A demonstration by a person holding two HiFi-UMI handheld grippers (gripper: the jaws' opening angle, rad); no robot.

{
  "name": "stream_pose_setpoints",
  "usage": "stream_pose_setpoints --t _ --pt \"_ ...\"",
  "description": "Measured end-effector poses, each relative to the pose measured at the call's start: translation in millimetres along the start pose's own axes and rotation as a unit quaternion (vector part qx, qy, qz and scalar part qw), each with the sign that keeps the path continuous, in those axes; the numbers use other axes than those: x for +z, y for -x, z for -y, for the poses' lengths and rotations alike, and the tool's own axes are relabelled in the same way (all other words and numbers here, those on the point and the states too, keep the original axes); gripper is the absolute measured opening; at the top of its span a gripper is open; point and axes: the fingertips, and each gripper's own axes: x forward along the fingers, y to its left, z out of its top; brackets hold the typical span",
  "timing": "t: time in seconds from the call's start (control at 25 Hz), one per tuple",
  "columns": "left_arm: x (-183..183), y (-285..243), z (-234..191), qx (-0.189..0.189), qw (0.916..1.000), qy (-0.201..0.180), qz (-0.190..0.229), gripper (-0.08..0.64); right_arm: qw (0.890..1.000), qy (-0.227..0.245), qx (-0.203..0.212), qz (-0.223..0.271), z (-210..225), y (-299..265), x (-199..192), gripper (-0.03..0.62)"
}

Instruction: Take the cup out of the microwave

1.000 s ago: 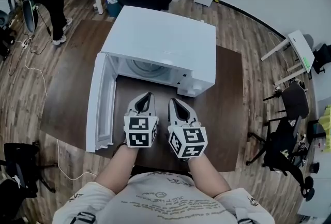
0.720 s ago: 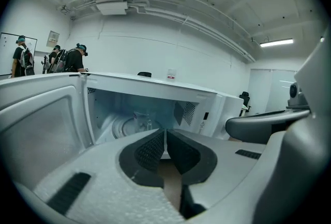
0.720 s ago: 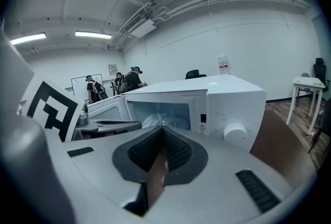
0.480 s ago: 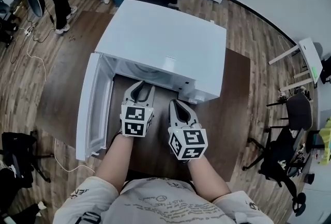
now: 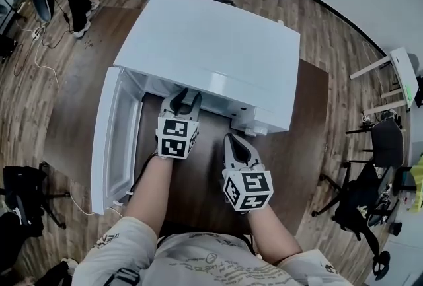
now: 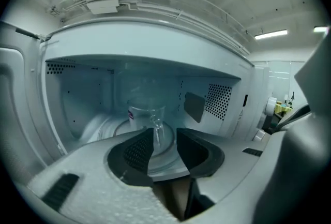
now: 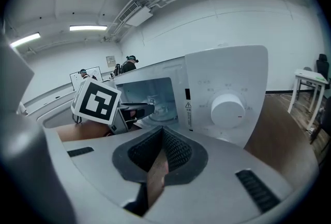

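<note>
While our left gripper point(image 5: 186, 101) sits at the mouth of the white box-shaped microwave point(image 5: 218, 47), its fingers are opening with nothing pressed between them. Our right gripper point(image 5: 235, 146) hovers over the dark brown desk point(image 5: 198, 172), fingers closed and empty.

Item: one clear glass cup point(image 6: 146, 116) with a side handle point(image 6: 156, 134), upright on the round glass turntable point(image 6: 106, 125) inside the microwave, handle facing us.

Handling, as we judge: rigid, smooth, likely slippery, breakable, fairly light; contents not discernible.

Recommended hold: across the wall near the rim, or on the handle, firm yet gentle, kept level on the way out.
</note>
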Motion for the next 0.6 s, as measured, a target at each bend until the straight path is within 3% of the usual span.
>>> stream_pose_setpoints --t 0.2,0.6 --pt "-4 -20 -9 -0.025 0.9996 -0.002 -0.011 0.137 1.000 0.006 -0.012 -0.009 19 -1 -3 0.015" --pt "1 -37 -1 -0.061 0.9979 -0.021 0.011 0.115 0.999 0.014 -0.018 -0.024 24 -4 -15 0.015"
